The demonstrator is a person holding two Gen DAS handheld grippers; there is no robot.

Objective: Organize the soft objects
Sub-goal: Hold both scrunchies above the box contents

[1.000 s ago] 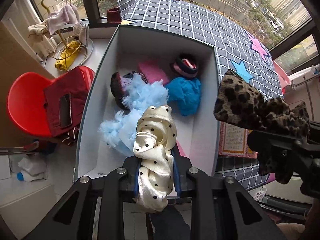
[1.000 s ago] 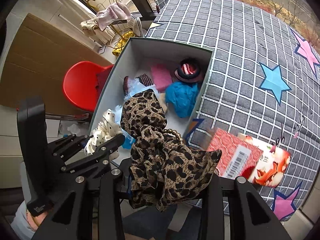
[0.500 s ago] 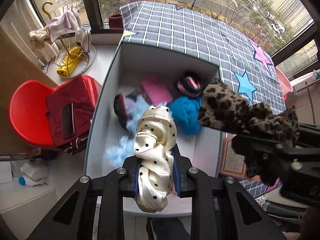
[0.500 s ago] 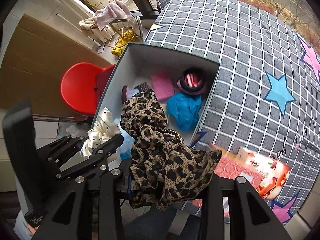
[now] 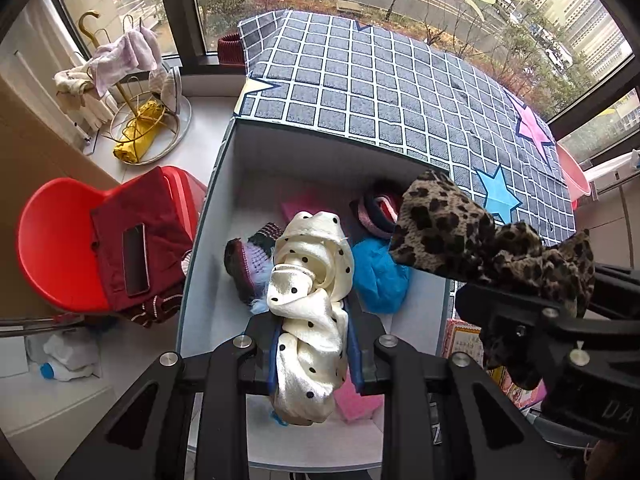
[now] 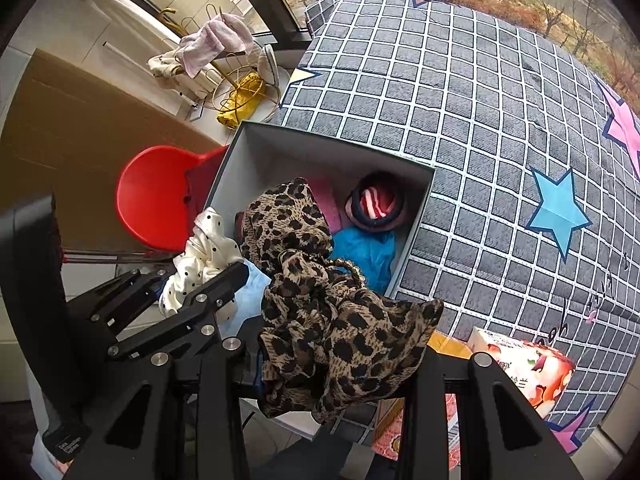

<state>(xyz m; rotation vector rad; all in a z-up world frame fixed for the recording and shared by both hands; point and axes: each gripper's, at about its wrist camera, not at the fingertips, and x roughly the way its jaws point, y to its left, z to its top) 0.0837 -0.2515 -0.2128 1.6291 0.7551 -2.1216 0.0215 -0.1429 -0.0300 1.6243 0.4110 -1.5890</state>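
Left tool (image 5: 316,344): clenched on cream polka-dot scarf (image 5: 308,300), which hangs lengthwise between the jaws, long axis along the fingers.
Right tool (image 6: 332,364): clenched on leopard-print scarf (image 6: 328,300), bunched and draped over its front.
Open grey box (image 5: 208,240): lies directly below and ahead of both tools; holds a blue cloth (image 5: 376,272), a striped rolled piece (image 5: 376,210) and pink items.
Relation: the left tool hangs over the box's middle; the right hangs nearer its right wall. Likely next: lowering each scarf inside.
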